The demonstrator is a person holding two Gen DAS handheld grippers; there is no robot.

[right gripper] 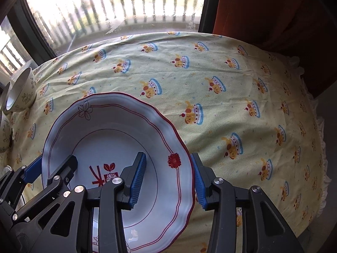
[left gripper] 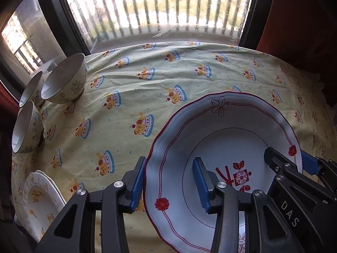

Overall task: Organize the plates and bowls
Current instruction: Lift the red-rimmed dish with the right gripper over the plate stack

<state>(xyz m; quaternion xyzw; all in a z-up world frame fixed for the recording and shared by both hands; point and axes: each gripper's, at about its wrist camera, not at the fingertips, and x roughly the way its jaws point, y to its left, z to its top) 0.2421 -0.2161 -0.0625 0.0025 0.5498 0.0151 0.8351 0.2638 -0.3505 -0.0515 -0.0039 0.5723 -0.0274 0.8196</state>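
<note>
A white plate with a red scalloped rim and red flower prints [left gripper: 227, 139] is held between both grippers above the tablecloth. My left gripper [left gripper: 170, 182] straddles its left rim, one finger inside, one outside. My right gripper [right gripper: 168, 182] straddles its right rim [right gripper: 181, 139] the same way. Both sets of jaws stand apart around the rim; whether the pads press on it is unclear. Another plate's edge [left gripper: 242, 240] shows under it. Three floral bowls [left gripper: 65, 80] stand at the far left. A small white plate with yellow flowers [left gripper: 40, 198] lies at the near left.
The table is covered by a pale green cloth with cake prints [right gripper: 231, 84]. A window with railings [left gripper: 160, 6] runs behind the table. A red curtain [right gripper: 263, 6] hangs at the far right. The table's right edge has a frilled hem [right gripper: 322, 147].
</note>
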